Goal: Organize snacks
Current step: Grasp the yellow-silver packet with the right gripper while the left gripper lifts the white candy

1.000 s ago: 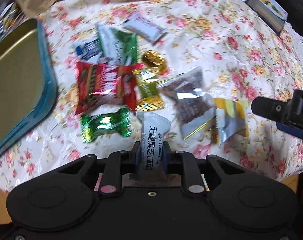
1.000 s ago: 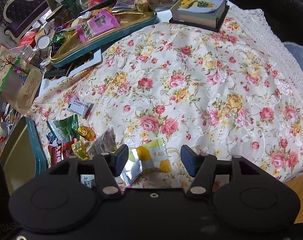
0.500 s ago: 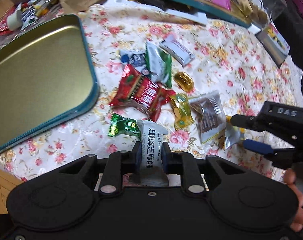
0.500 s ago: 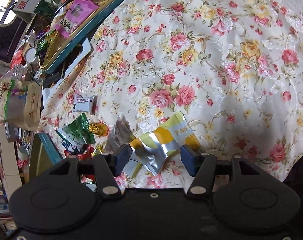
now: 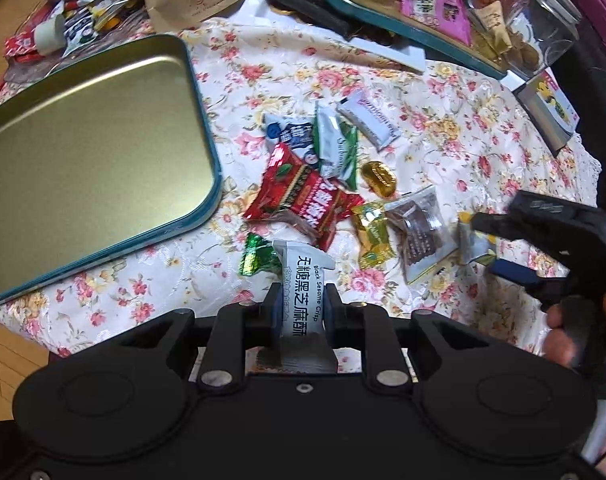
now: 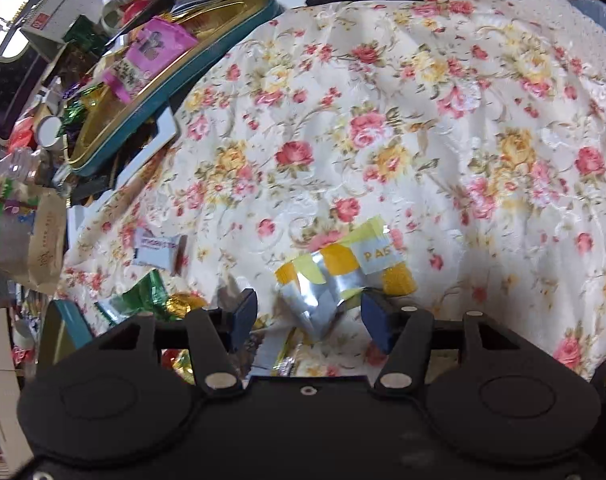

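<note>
Now the biggest change is in how the left view sits over the table point(image 5: 455, 128): a second ago the gold tin tray point(image 5: 83, 152) was only a sliver at the left edge, and at this moment nearly its whole bare floor shows, well apart from the pile of snacks. That suggests the left gripper point(image 5: 301, 304) has lifted and swung toward the tray with its load, so the drop-off looks like the step in hand.

Its jaws are pressed onto the white sesame crisp packet point(image 5: 305, 280), which stands upright between them, clear of the floral cloth (the black lettering reads plainly). The packet has kept the same seat in the jaws through all three moments, so the grip seems sound.

On the other side, the right gripper point(image 6: 309, 312) has come down over the yellow and silver packet point(image 6: 343, 272) at the right end of the pile. A second ago that packet lay flat beyond the jaws; now its crumpled silver end rises between them. The jaws are spread, with a gap on each side, so no pinch has been made yet.

Left on the cloth are the red packet point(image 5: 303, 196), the green and white packet point(image 5: 339, 148), the gold wrapped sweet point(image 5: 379, 178) and the brown clear packet point(image 5: 419, 232), all untouched. Most of the sorting is therefore still ahead.
</note>
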The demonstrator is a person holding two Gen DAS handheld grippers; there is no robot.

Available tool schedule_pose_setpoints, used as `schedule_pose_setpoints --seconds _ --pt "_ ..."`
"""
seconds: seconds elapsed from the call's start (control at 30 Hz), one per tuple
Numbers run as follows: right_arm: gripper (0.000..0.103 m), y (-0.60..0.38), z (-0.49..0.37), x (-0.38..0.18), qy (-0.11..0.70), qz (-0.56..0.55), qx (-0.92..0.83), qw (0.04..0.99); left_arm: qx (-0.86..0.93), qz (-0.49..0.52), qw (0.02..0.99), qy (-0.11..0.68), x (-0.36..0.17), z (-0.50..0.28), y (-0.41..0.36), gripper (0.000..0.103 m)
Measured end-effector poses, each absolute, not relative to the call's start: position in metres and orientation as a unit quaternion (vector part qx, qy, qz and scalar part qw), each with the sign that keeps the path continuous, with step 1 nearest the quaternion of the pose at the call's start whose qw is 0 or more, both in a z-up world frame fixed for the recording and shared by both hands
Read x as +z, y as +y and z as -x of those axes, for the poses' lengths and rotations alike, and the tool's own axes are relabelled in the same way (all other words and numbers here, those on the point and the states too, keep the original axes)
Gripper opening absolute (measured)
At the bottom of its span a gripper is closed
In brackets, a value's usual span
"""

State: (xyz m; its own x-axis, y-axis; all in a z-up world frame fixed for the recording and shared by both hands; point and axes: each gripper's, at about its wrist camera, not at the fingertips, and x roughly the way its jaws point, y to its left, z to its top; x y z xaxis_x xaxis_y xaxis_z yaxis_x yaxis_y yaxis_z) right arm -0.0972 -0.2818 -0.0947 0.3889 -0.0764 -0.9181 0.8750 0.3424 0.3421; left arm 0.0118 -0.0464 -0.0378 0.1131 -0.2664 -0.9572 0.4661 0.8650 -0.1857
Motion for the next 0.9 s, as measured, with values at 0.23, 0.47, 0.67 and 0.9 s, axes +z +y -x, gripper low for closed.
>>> schedule_pose_setpoints --seconds 0.23,0.47,0.67,0.9 --pt "0.061 -0.298 0.114 -0.081 0.427 -0.486 -0.349 0.678 -0.230 -0.082 0.751 0.614 -0.035 -0.014 -0.042 0.026" --pt "0.061 -0.295 0.116 -0.096 0.464 -0.515 -0.313 0.649 -0.236 -0.086 0.750 0.612 -0.032 -0.011 -0.047 0.026" --pt "0.061 -0.306 0.103 -0.122 0.466 -0.577 -0.305 0.597 -0.246 -0.079 0.747 0.613 -0.028 -0.011 -0.049 0.026" --pt "0.060 -0.306 0.070 -0.111 0.456 -0.469 -0.360 0.665 -0.240 -0.070 0.756 0.605 -0.021 -0.015 -0.043 0.026"
